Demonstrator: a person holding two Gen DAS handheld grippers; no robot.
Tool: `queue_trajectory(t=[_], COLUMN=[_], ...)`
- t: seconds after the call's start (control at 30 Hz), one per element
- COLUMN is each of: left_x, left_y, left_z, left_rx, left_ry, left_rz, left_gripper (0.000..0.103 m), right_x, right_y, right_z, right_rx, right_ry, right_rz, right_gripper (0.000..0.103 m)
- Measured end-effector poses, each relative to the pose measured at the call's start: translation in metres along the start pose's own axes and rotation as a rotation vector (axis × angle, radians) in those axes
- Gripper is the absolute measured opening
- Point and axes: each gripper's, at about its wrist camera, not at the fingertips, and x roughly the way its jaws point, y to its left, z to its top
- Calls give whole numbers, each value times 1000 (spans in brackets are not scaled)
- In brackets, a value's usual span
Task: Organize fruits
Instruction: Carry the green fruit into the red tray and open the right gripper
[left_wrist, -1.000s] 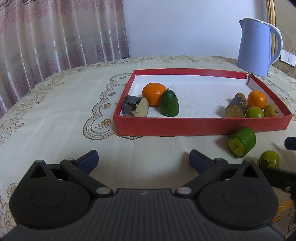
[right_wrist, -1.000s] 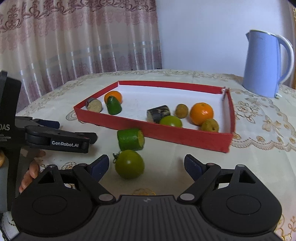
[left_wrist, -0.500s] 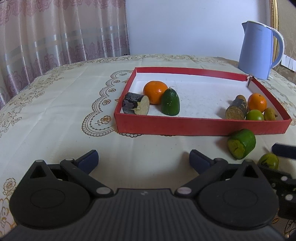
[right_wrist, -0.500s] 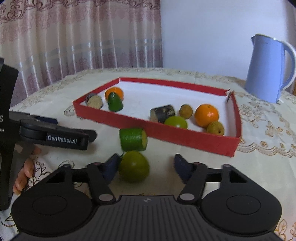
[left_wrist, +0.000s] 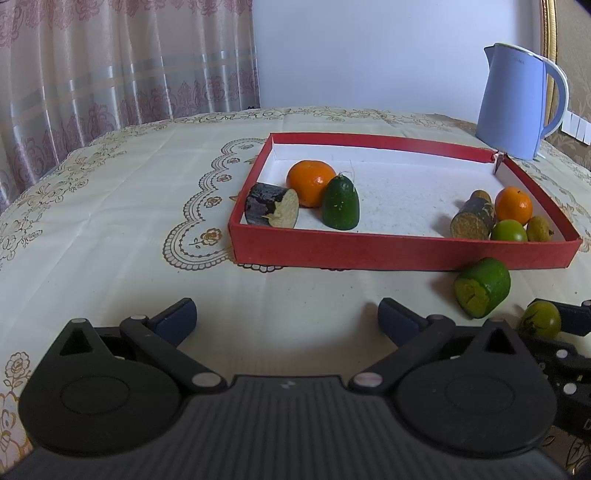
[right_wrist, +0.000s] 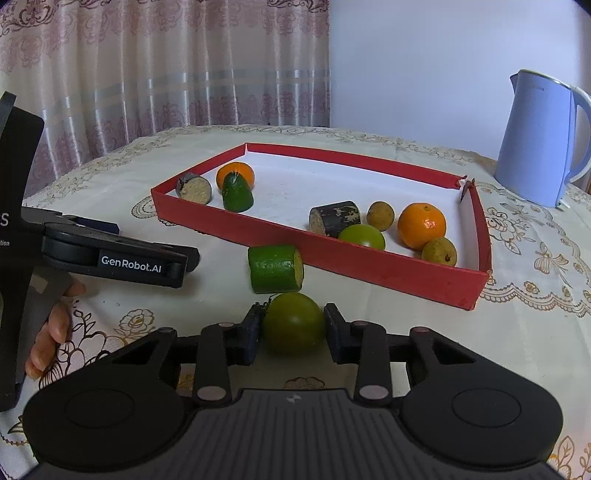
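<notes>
On the tablecloth, your right gripper (right_wrist: 293, 330) clamps the round green fruit (right_wrist: 293, 326); your left gripper (left_wrist: 286, 319) gapes wide, holding nothing.

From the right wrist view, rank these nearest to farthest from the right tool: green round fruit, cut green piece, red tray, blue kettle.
1. green round fruit, between the right tool fingers
2. cut green piece, just beyond, on the cloth
3. red tray, behind it
4. blue kettle, far right, past the tray

Right claw (right_wrist: 293, 332) clamped (left claw (left_wrist: 286, 319) spread wide).
</notes>
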Motion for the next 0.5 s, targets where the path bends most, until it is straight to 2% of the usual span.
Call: queue_trajectory(t=[0.27, 0.5], left_x=[0, 0], left_y=[0, 0], left_z=[0, 0], left_rx=[0, -1], left_ry=[0, 0], left_rz=[0, 0], left_gripper=[103, 103], right_x=[-13, -24], right_y=[-8, -39], right_z=[1, 29], right_rx=[4, 43], right_ry=[-49, -146], right_rz=[-47, -136], right_gripper=[34, 34])
